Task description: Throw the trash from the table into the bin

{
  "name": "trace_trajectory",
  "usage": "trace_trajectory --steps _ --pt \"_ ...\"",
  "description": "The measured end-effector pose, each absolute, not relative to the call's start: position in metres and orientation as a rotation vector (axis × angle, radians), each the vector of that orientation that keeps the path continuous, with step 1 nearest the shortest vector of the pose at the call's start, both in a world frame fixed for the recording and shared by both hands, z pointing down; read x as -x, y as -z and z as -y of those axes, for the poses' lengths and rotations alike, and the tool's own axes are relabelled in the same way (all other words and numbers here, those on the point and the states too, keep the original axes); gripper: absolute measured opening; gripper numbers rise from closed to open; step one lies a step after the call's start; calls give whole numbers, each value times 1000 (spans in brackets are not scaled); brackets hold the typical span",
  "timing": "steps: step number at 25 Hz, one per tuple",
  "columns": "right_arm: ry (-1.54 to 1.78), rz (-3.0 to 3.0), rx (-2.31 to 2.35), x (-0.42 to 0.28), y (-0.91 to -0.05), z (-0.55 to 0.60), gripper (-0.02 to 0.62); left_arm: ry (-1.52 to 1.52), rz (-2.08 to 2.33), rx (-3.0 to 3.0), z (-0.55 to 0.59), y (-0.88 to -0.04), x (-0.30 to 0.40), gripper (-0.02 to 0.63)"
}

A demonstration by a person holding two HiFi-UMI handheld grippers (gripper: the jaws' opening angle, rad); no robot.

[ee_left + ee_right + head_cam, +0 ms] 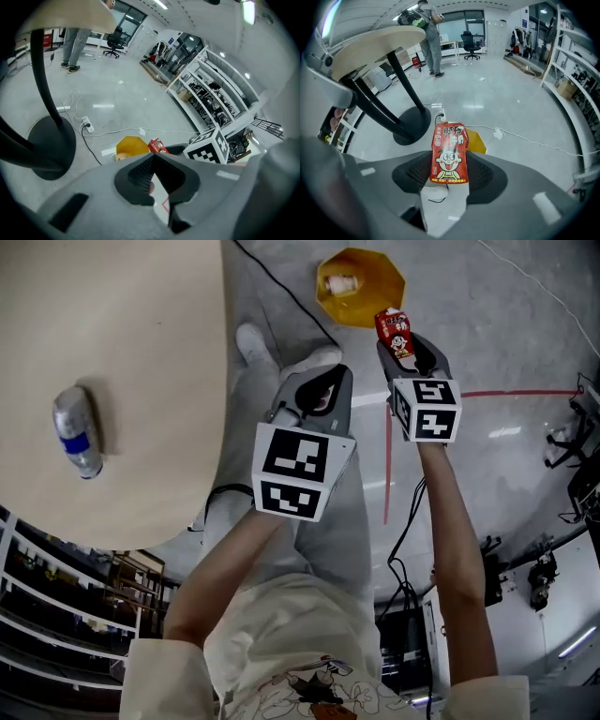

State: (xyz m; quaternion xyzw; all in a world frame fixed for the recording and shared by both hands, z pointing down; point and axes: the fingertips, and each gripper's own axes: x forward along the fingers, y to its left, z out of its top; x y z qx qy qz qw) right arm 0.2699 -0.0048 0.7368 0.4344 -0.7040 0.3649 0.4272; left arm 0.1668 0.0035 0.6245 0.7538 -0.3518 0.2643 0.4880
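A red drink carton [395,332] with a cartoon face stands upright between the jaws of my right gripper [405,343], which is shut on it; the right gripper view shows the carton [449,153] pinched at its lower half. Just beyond it on the floor sits the yellow bin [361,285], with a small white item inside. My left gripper [314,397] hangs beside the right one, its tips together and nothing held [153,157]. A crushed plastic bottle [77,432] with a blue label lies on the round beige table [141,352] at the left.
The table's black foot [410,123] and leg stand left of the bin [476,142]. Cables and a power strip [86,125] lie on the grey floor. A red tape line [387,465] runs under my arms. Shelving [215,93] lines the far side. A person [431,37] stands far off.
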Motion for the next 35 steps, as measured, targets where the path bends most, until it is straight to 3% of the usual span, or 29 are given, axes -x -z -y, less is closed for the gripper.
trace_trajectory --steps 11,16,19,35 --pt "-886 1714 -1044 -258 -863 23 229 -715 828 -1807 2 -707 -171 5" --pt "-932 1651 -1113 -269 -894 28 289 -748 796 -1819 -5 -710 -173 5" --pt "-955 1662 -1161 -274 -878 26 327 -755 781 -1815 -12 -704 -171 5" --pt "-1063 1769 -1266 -257 -712 8 307 -711 804 -1901 1 -590 -172 4"
